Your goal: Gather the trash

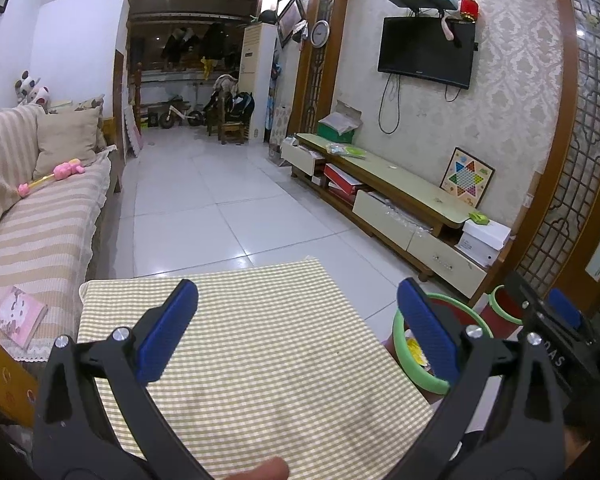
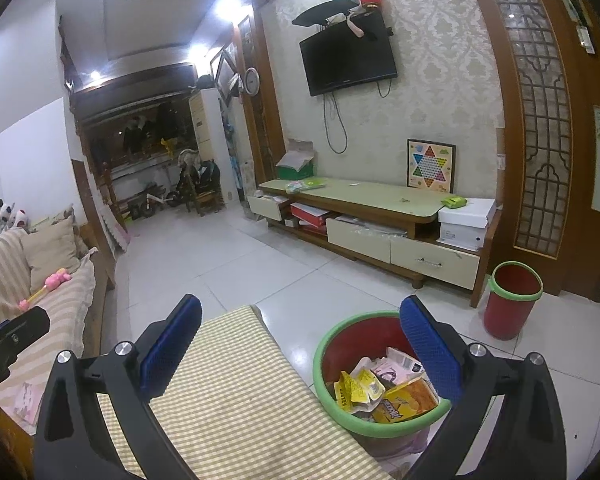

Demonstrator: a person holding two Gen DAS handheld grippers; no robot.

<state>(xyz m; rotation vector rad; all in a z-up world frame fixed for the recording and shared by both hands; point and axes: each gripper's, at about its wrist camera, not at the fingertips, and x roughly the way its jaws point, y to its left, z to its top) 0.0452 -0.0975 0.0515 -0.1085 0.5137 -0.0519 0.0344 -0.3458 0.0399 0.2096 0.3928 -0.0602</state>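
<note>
A red bin with a green rim (image 2: 340, 330) stands on the floor beside the checked table (image 2: 236, 392); it holds yellow, orange and pink wrappers (image 2: 384, 388). In the left wrist view the same bin (image 1: 400, 330) shows past the table's right edge. My left gripper (image 1: 300, 332) hovers open over the checked tablecloth (image 1: 260, 360) with nothing between its blue pads. My right gripper (image 2: 300, 344) is open too, held above the table's right edge and the bin, empty. The right gripper's body (image 1: 556, 320) appears at the far right of the left wrist view.
A second red bin with a green rim (image 2: 512, 300) stands near the TV stand (image 2: 380, 208). A striped sofa (image 1: 40, 224) with a pink toy (image 1: 60, 172) and a pink book (image 1: 18, 316) runs along the left. White tiled floor (image 1: 220, 208) stretches ahead.
</note>
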